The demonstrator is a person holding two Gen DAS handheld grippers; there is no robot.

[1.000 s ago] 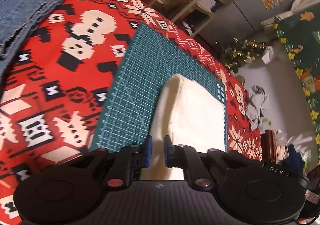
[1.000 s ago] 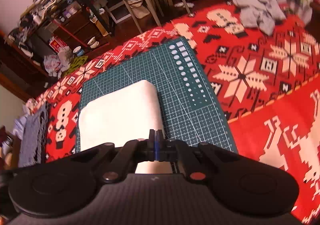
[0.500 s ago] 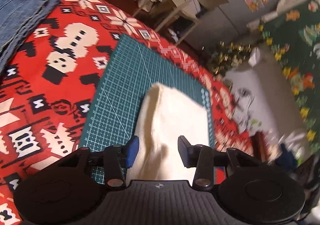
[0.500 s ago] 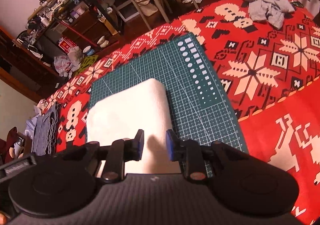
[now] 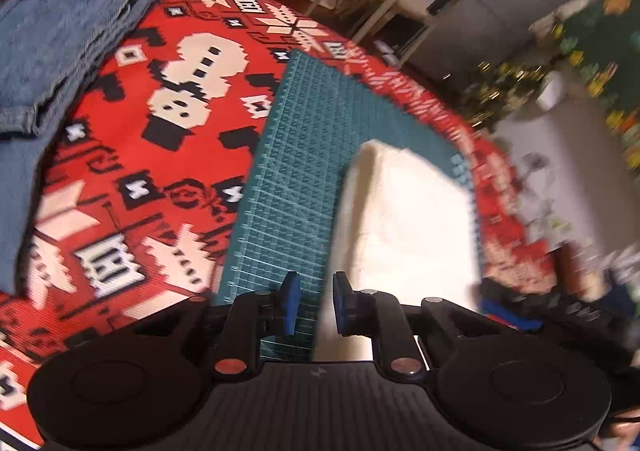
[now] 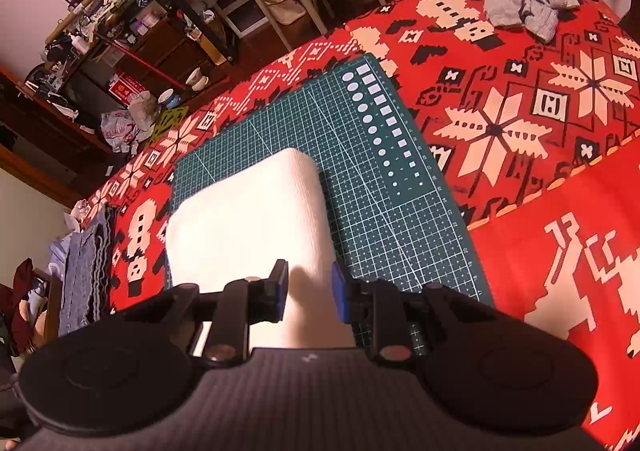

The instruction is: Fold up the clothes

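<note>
Left tool [image 5: 314,301] | jaws closing, empty | folded cloth [image 5: 404,219] just right

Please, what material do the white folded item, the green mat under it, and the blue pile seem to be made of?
White folded item: probably soft matte cotton or terry; faint woven texture, rounded thick fold.
Green mat: likely matte vinyl or rubber cutting mat; flat, with printed white grid and shapes.
Blue pile: looks like denim; faded blue weave, visible stitched hem.

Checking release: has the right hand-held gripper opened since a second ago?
Yes. The right hand-held gripper, previously shut, has opened; its jaws now stand apart above the white cloth.
</note>
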